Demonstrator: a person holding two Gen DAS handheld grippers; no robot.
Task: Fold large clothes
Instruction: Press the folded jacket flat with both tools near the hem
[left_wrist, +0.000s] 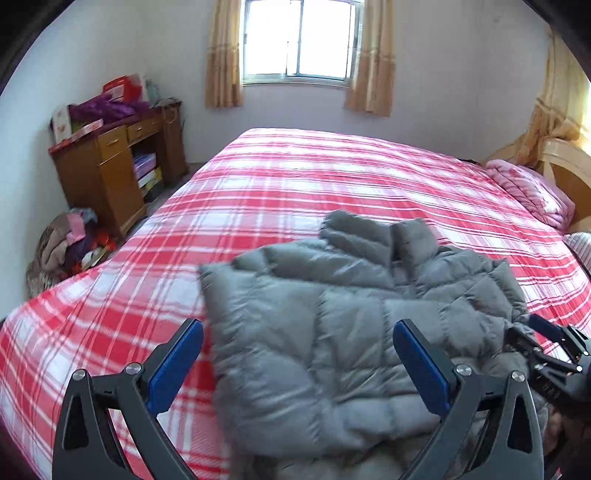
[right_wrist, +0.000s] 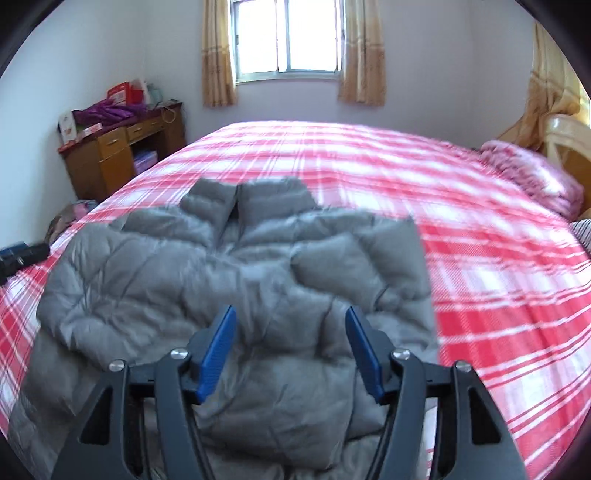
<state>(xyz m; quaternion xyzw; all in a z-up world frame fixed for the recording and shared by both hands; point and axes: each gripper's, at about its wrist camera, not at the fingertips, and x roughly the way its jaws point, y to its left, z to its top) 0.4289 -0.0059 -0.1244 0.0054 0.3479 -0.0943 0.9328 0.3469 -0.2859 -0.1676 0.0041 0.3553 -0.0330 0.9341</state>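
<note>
A grey puffer jacket (left_wrist: 325, 332) lies on the bed, collar toward the window, its sleeves folded in over the body. It also shows in the right wrist view (right_wrist: 229, 273). My left gripper (left_wrist: 297, 334) is wide open and empty, hovering above the jacket's left part. My right gripper (right_wrist: 290, 319) is open and empty above the jacket's near middle. The right gripper (left_wrist: 550, 350) also shows at the right edge of the left wrist view. The left gripper (right_wrist: 18, 258) shows as a dark shape at the left edge of the right wrist view.
The bed has a red and white plaid cover (left_wrist: 295, 184). A pink folded quilt (left_wrist: 532, 192) lies by the headboard at the right. A wooden desk (left_wrist: 110, 166) with clutter stands at the left wall, with clothes piled on the floor (left_wrist: 66, 247).
</note>
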